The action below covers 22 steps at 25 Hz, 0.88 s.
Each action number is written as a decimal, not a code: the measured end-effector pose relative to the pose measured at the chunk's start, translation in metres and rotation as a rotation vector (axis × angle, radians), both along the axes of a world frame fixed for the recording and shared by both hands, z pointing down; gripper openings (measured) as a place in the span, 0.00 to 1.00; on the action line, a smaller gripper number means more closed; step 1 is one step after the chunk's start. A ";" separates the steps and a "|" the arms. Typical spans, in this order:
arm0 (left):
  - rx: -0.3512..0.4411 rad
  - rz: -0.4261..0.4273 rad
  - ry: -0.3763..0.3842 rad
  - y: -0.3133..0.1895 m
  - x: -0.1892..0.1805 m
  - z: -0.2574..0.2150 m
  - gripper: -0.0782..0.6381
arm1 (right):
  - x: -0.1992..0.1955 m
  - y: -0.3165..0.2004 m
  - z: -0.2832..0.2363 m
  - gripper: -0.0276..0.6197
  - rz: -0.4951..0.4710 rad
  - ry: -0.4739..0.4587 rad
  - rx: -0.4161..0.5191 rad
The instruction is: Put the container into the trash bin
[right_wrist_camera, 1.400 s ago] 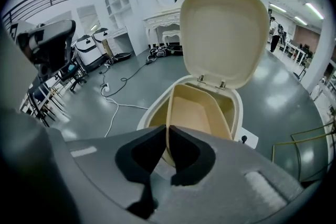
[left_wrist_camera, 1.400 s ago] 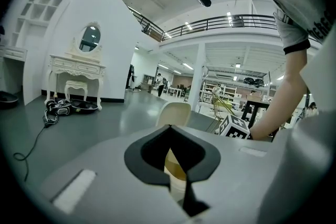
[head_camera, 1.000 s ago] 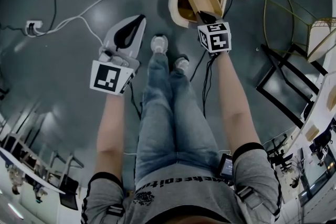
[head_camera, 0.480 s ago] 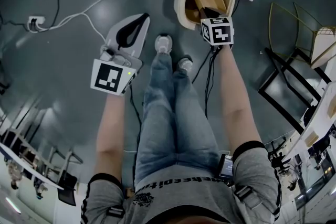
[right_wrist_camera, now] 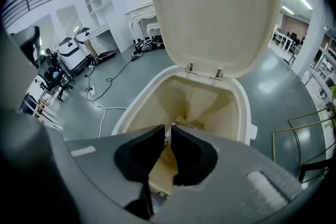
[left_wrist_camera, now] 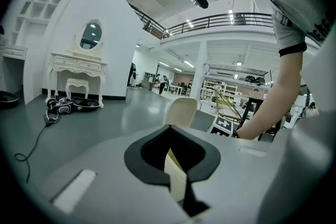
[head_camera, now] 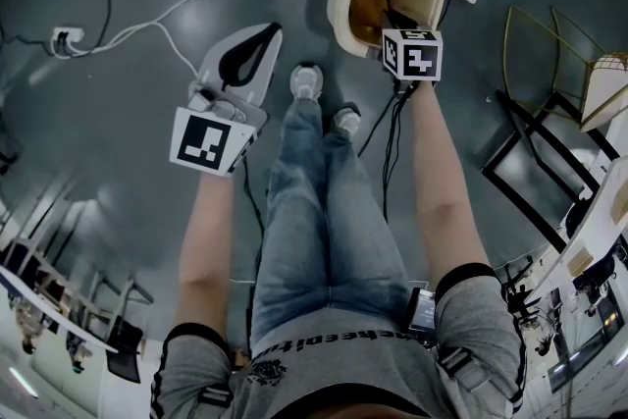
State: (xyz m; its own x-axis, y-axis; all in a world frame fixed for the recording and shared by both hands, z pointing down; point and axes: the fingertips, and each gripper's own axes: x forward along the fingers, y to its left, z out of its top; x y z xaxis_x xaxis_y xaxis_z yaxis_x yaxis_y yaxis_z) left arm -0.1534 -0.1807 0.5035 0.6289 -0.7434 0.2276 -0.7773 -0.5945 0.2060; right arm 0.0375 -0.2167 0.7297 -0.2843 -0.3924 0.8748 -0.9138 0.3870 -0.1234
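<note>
Two things differ from a second ago. The right gripper (right_wrist_camera: 167, 132) has sunk further into the mouth of the bin (head_camera: 340, 5). The container (right_wrist_camera: 160, 173), which then stood tilted and in plain sight above the rim in the head view, now sits almost wholly inside, under the raised lid (right_wrist_camera: 215, 8). The right gripper's jaws are pinched nearly together on the container's thin cream wall, low in the opening. The left gripper (head_camera: 266, 32) has barely moved. It hangs over the floor (head_camera: 118, 113) left of the person's shoes (head_camera: 304, 81), well apart from the bin, its jaws closed tip to tip on nothing.
</note>
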 end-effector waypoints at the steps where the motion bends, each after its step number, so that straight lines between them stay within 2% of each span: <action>1: 0.002 0.006 0.000 -0.001 0.002 0.000 0.13 | -0.001 0.001 -0.001 0.11 0.003 -0.011 -0.002; 4: 0.010 0.030 -0.003 -0.004 0.008 -0.001 0.13 | -0.003 0.005 -0.003 0.05 -0.003 -0.034 -0.008; 14: 0.031 0.111 -0.010 -0.015 0.032 -0.007 0.13 | -0.005 0.013 -0.030 0.05 0.033 -0.128 0.049; 22: 0.055 0.173 -0.018 -0.022 0.060 -0.014 0.13 | 0.001 0.018 -0.077 0.05 0.093 -0.215 0.162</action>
